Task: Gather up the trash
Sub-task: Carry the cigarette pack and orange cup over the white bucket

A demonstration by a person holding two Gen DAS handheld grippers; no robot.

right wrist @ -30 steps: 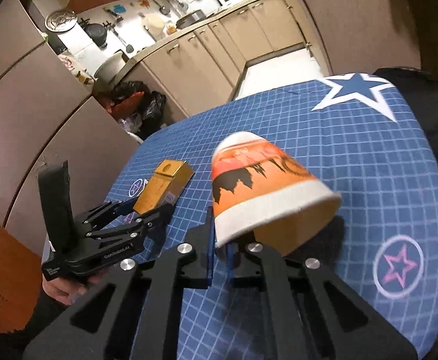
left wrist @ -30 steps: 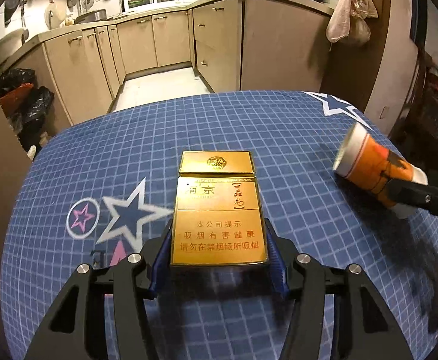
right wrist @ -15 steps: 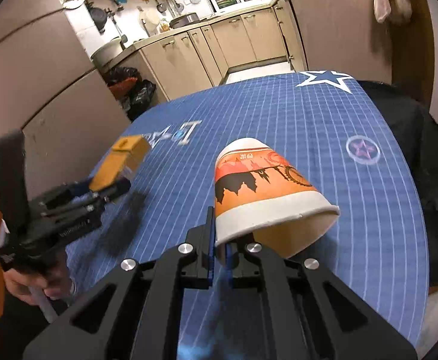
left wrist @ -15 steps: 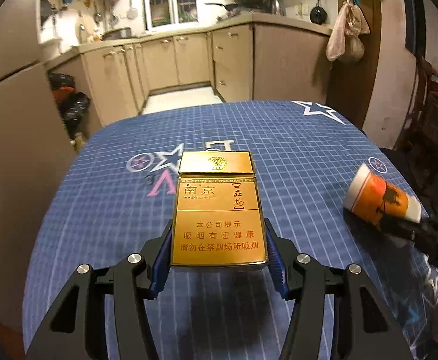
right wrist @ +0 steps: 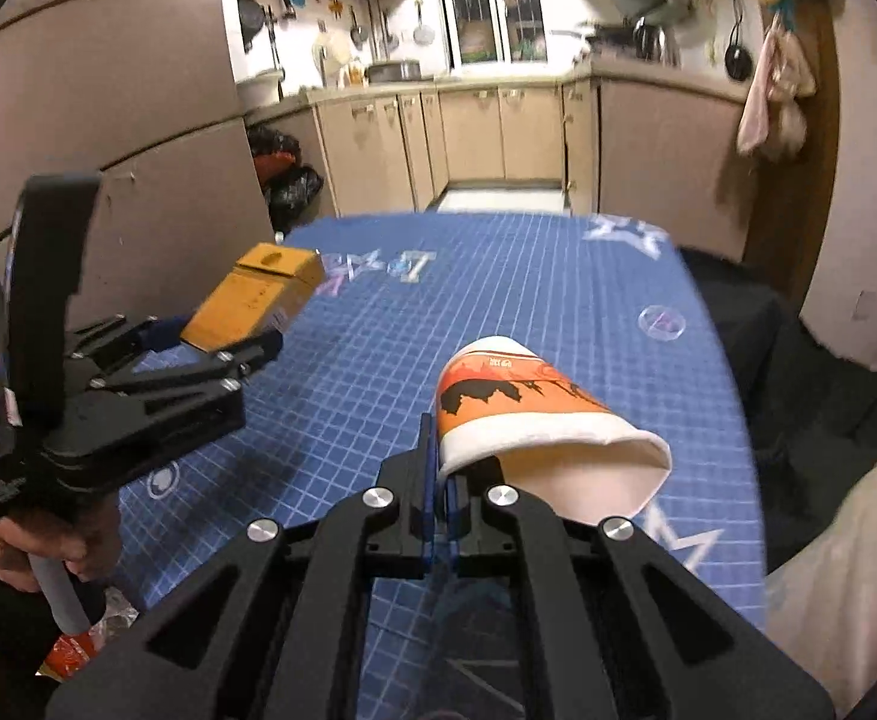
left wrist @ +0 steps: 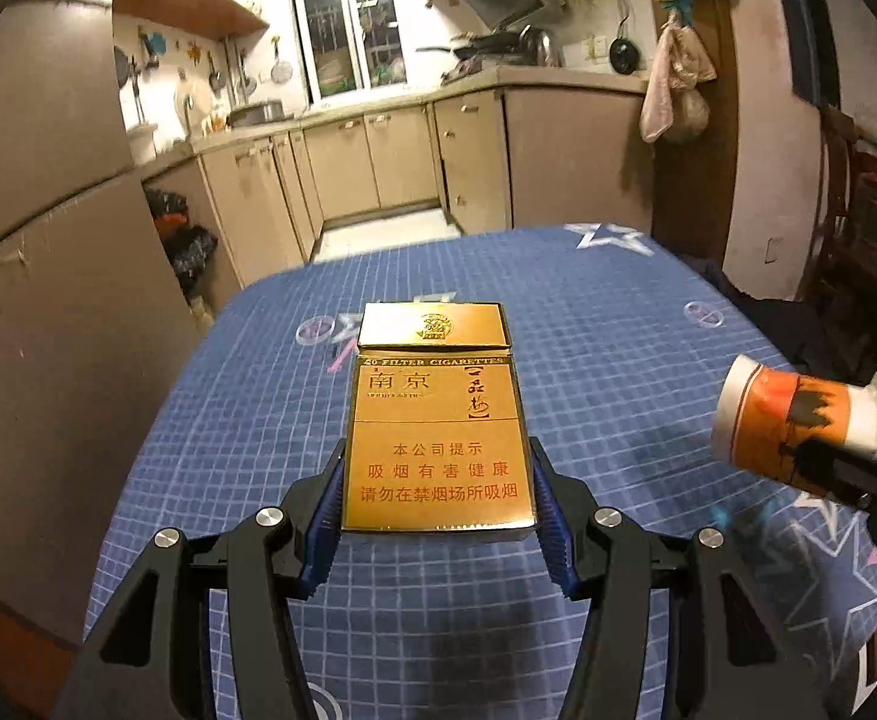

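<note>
The table (left wrist: pixel 588 324), covered in a blue grid cloth with star prints, lies below both of my grippers. My left gripper (left wrist: pixel 438 516) clamps a gold cigarette pack (left wrist: pixel 435 420) by its two long sides, held clear above the cloth. My right gripper (right wrist: pixel 438 480) is closed on the rim of an orange paper cup (right wrist: pixel 534 414), tipped sideways, mouth toward me.

blue checked tablecloth (left wrist: pixel 588 360) with stars | beige kitchen cabinets (left wrist: pixel 378 162) beyond | black bags (right wrist: pixel 285 174) on floor
</note>
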